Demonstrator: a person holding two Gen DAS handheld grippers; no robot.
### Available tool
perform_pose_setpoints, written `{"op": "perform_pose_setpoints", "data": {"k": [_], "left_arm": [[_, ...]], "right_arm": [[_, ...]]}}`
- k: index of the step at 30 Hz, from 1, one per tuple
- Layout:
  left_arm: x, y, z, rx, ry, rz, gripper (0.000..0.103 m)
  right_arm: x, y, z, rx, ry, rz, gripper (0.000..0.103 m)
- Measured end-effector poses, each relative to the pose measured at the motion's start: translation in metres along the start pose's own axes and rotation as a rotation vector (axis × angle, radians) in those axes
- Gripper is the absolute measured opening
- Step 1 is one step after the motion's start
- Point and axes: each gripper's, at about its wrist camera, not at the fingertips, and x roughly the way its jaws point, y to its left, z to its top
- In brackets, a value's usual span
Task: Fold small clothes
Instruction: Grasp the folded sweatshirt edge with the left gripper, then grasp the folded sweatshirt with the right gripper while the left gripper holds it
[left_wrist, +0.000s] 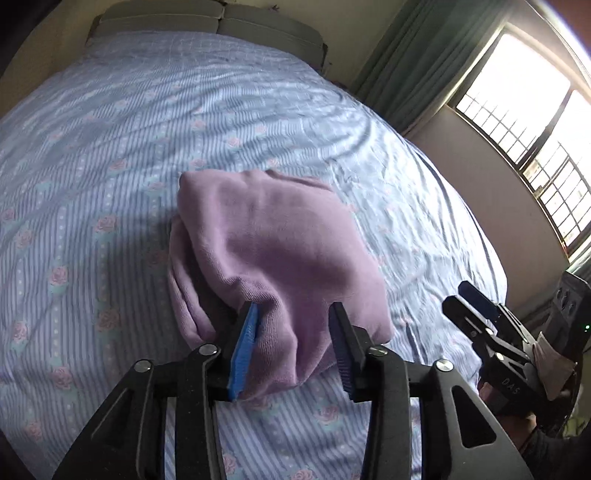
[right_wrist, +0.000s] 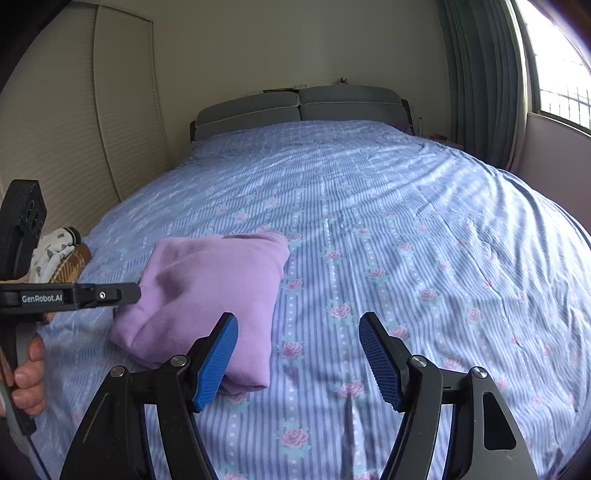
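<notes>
A folded lilac garment (left_wrist: 273, 254) lies on the blue striped, rose-patterned bedsheet (left_wrist: 110, 155). The left gripper (left_wrist: 293, 314) straddles its near corner — jaws parted, blue pads not pressing the cloth. At the right edge the right gripper (left_wrist: 461, 299) hangs beside the bed, beneath a bright barred window (left_wrist: 528, 122).

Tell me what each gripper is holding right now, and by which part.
Nothing is held. The left gripper has open jaws straddling the near edge of the folded purple garment, unclamped; the right gripper is open above the bedsheet.
</notes>
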Motion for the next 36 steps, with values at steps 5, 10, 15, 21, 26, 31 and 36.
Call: {"op": "perform_pose_setpoints", "data": {"k": [5,10,15,21,26,31,36], "left_arm": [[0.005,0.023,-0.002,-0.084,0.01,-0.011,0.046],[0.013,0.011,-0.003,-0.015,0.073,-0.029,0.03],[0.001,0.016,-0.02,-0.029,0.082,0.011,0.023],[-0.015,0.032,-0.04,-0.132,0.013,-0.021,0.023],[-0.026,0.026,-0.036,-0.145,-0.045,-0.013,0.023],[-0.044,0.022,-0.032,-0.167,-0.133,0.072,0.07],[-0.035,0.037,-0.022,-0.263,-0.116,0.059,0.071]], "right_arm": [[0.001,-0.006,-0.007,0.019,0.031,-0.008,0.068],[0.002,-0.009,-0.01,0.032,0.042,-0.012,0.068],[0.002,-0.009,-0.011,0.026,0.039,-0.015,0.068],[0.01,-0.004,-0.019,0.024,0.071,-0.016,0.068],[0.008,0.0,-0.016,0.014,0.069,0.003,0.068],[0.007,0.004,-0.003,-0.003,0.078,0.102,0.069],[0.027,0.002,0.017,0.03,0.133,0.228,0.085]]}}
